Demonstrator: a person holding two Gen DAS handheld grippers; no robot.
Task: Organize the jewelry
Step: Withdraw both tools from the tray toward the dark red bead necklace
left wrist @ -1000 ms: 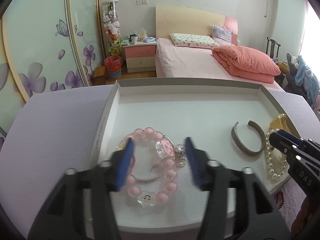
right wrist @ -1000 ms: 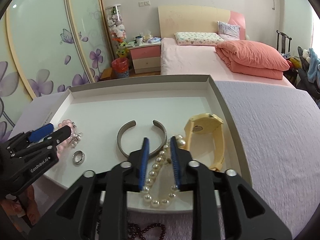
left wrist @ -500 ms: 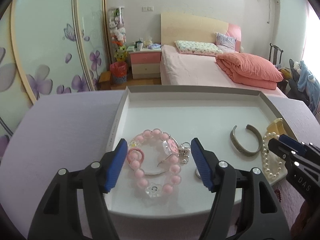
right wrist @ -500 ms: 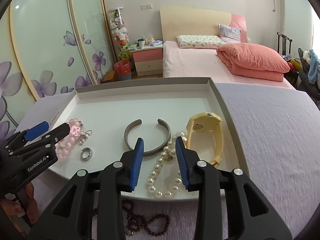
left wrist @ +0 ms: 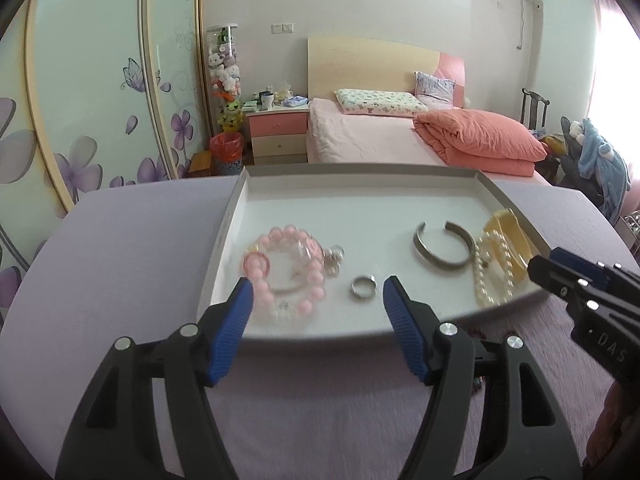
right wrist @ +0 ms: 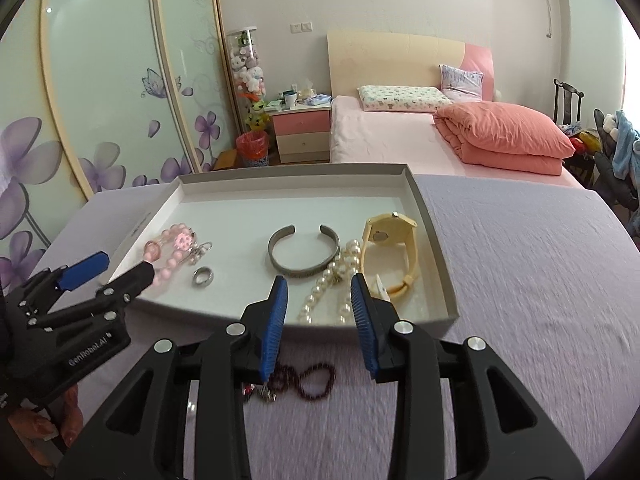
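I hold my left gripper (left wrist: 316,286) over the near edge of the shallow white cardboard tray (left wrist: 360,202), its blue-padded jaws spread wide with nothing between them. Beyond its tips, in the tray's left part, lies the pink bead bracelet (left wrist: 286,270) with a small pink ring-shaped charm on its left side, and just to its right the plain silver ring (left wrist: 363,286) rests flat on the white floor. Further right sits the open grey metal cuff bangle (left wrist: 442,246), and beside it the white pearl strand (left wrist: 492,270) touches the pale yellow wristwatch (left wrist: 506,240), which stands on its side near the tray's right wall. My right gripper (right wrist: 318,288) hangs at the near rim in front of the pearls, jaws parted and gripping nothing. Under it, outside the tray on the lilac tablecloth (right wrist: 520,264), lies a dark maroon bead string (right wrist: 308,376), looped in a loose figure of eight.
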